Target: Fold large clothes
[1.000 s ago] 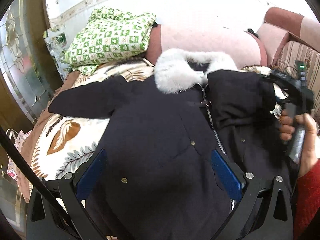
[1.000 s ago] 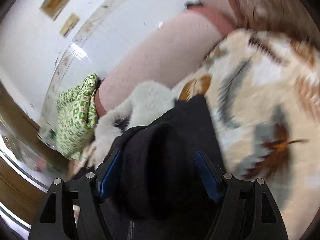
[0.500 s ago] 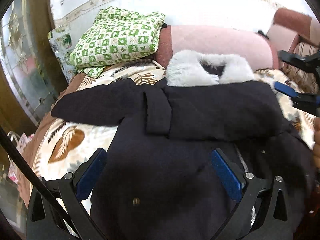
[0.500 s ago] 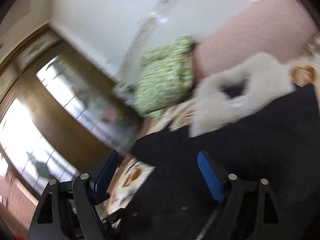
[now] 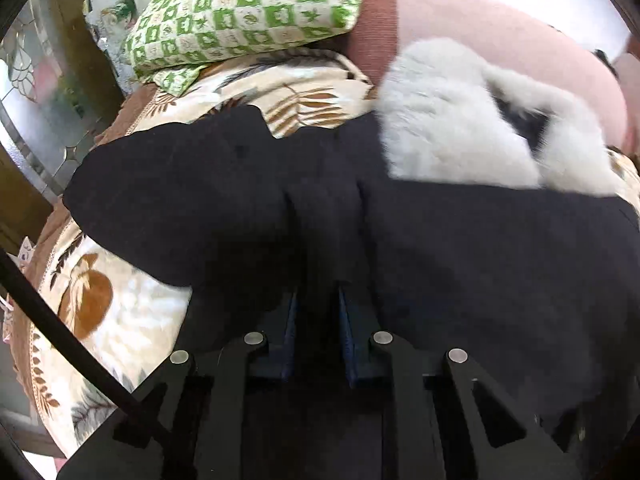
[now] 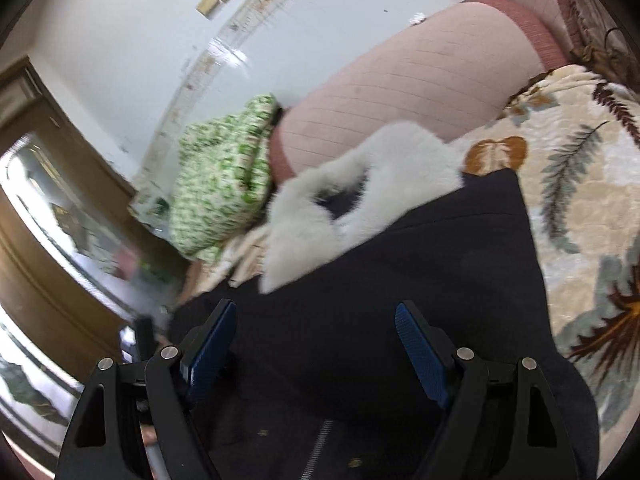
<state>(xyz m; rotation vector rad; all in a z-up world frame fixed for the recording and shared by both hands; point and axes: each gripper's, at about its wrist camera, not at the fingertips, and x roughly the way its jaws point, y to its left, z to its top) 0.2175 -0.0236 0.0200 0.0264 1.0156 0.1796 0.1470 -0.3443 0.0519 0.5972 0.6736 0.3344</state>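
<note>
Left gripper [image 5: 316, 304] closing on the coat [image 5: 480, 248], a ridge of dark cloth between its jaws.
Right gripper [image 6: 316, 344] hovers spread and empty above the coat, which lies on the blanket [image 6: 580, 184], fur collar [image 5: 452, 128] by the bolster [image 6: 420, 92]. One sleeve looks folded across; the outstretched sleeve [image 5: 168, 196] and body remain.

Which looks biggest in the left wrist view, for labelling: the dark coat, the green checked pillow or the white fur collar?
1. Dark coat, by far.
2 and 3. Green checked pillow and white fur collar look about alike; the pillow lies farther away and is cut off, so no ranking.
</note>
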